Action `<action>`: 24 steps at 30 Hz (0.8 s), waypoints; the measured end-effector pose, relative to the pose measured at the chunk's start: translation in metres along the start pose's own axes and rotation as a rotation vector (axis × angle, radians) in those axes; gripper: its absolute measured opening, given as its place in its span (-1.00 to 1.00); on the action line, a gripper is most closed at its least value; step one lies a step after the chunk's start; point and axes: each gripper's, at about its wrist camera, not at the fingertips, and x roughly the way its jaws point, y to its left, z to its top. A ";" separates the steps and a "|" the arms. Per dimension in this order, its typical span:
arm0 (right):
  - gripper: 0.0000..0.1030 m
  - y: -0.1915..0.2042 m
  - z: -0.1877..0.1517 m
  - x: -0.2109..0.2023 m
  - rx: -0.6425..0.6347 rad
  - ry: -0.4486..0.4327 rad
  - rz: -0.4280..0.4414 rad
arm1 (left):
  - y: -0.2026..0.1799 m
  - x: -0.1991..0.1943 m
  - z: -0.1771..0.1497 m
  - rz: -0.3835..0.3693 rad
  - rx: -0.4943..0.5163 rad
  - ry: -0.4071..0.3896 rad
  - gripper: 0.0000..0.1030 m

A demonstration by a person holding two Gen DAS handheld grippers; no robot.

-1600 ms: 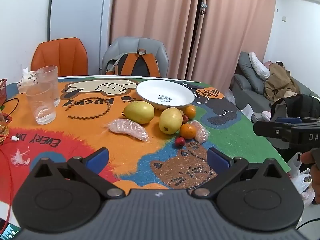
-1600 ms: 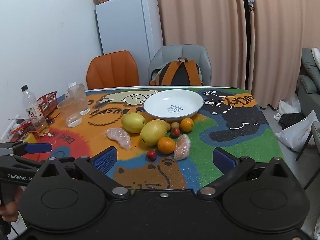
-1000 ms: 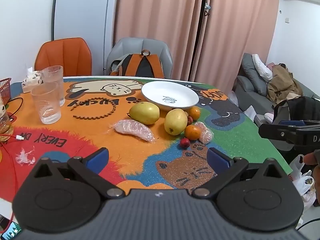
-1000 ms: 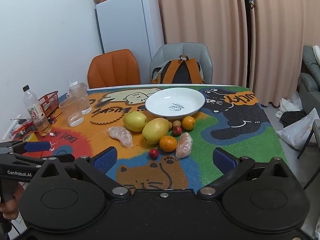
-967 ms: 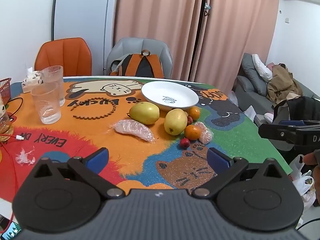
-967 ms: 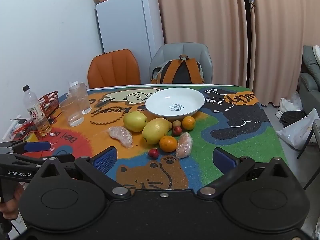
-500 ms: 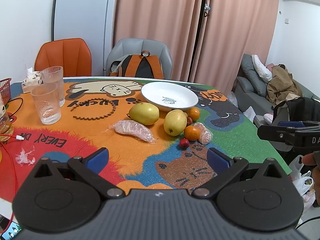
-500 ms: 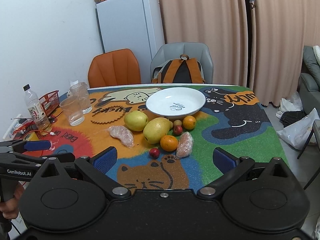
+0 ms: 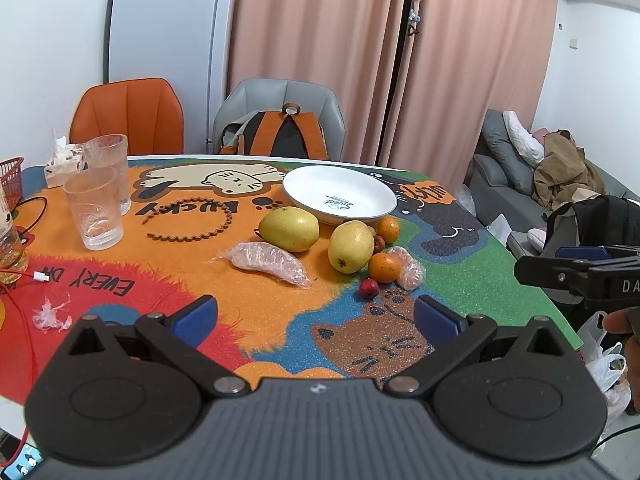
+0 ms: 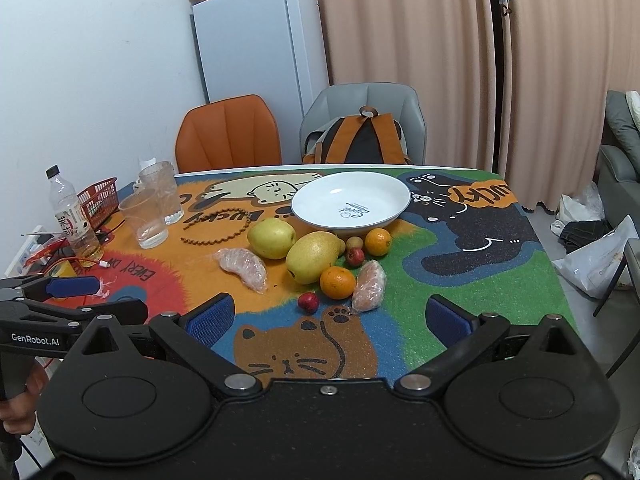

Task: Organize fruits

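Note:
A white plate (image 9: 339,196) (image 10: 351,200) stands empty at the far middle of the colourful mat. In front of it lie two yellow pears (image 9: 289,229) (image 9: 351,246) (image 10: 272,238) (image 10: 313,257), two oranges (image 9: 384,267) (image 10: 338,282) (image 10: 377,241), small red fruits (image 9: 368,288) (image 10: 308,302) and two plastic-wrapped orange pieces (image 9: 269,260) (image 10: 243,267) (image 10: 369,285). My left gripper (image 9: 316,318) is open and empty above the near mat. My right gripper (image 10: 330,316) is open and empty, also short of the fruit.
Two clear glasses (image 9: 94,212) (image 10: 145,218), a bottle (image 10: 72,216), a red basket (image 10: 98,200) and red cable (image 9: 16,276) sit at the left. An orange chair (image 10: 228,134) and a grey chair with backpack (image 10: 360,140) stand behind. A sofa (image 9: 520,168) is right.
Both grippers have shifted slightly, so the fruit sits a little differently in view. Nothing on the table has moved and both grippers stay open.

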 end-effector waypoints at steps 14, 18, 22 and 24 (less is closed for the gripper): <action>1.00 0.002 0.001 -0.001 -0.006 0.003 0.001 | 0.000 -0.002 0.002 -0.001 -0.002 -0.001 1.00; 1.00 0.002 0.001 -0.001 -0.007 0.003 0.002 | 0.001 -0.001 0.001 -0.001 -0.002 -0.002 1.00; 1.00 0.002 0.001 -0.001 -0.007 0.001 0.005 | 0.000 -0.002 0.001 -0.001 -0.001 -0.001 1.00; 1.00 0.002 0.001 -0.001 -0.006 0.002 0.003 | 0.001 -0.001 0.001 -0.001 -0.002 -0.002 1.00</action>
